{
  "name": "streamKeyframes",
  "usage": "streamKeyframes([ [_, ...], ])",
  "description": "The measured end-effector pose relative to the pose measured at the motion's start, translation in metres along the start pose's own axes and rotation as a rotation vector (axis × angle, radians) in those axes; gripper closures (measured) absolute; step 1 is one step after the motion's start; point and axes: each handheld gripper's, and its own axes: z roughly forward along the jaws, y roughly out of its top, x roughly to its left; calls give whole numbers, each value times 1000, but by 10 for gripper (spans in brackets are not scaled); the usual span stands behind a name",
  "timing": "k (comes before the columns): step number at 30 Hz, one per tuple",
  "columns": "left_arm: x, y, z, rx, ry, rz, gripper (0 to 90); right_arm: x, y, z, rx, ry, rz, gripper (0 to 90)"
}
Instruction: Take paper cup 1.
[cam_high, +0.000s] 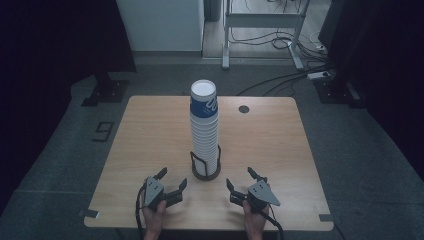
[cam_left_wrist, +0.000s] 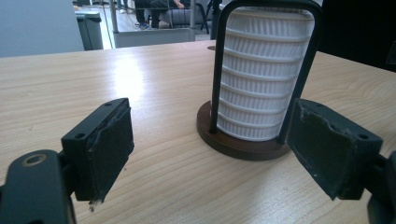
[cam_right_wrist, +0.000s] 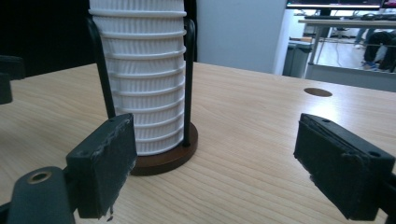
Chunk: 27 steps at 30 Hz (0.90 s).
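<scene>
Ahead of both empty, open claws, between them, cup stack (cam_high: 204, 127) stands upright in holder (cam_high: 205, 171); left gripper (cam_high: 169, 183) looks marginally nearer than right gripper (cam_high: 243, 181).

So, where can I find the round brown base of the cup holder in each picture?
High view: brown base, lower centre, between both hand-held grippers.
Left gripper view: base, right of centre.
Right gripper view: base, left of centre.
Shared landmark: white cup stack standing on it.

Cup stack (cam_high: 204, 131) in holder (cam_high: 205, 171), table (cam_high: 150, 140) centre; left tongs (cam_high: 169, 181), right tongs (cam_high: 243, 179) flank near side.
</scene>
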Motion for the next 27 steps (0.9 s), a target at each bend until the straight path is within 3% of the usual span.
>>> streamKeyframes([
  [8, 0, 0, 0, -7, -8, 4, 143, -3, 2, 4, 36, 7, 43, 129],
  [13, 0, 0, 0, -10, -14, 10, 143, -1, 8, 4, 51, 31, 27, 127],
  [20, 1, 0, -1, -12, -23, 7, 143, -3, 20, 1, 18, 64, 40, 130],
  [27, 1, 0, 0, -13, -27, 5, 143, -2, 35, 2, 6, 87, 14, 138],
])
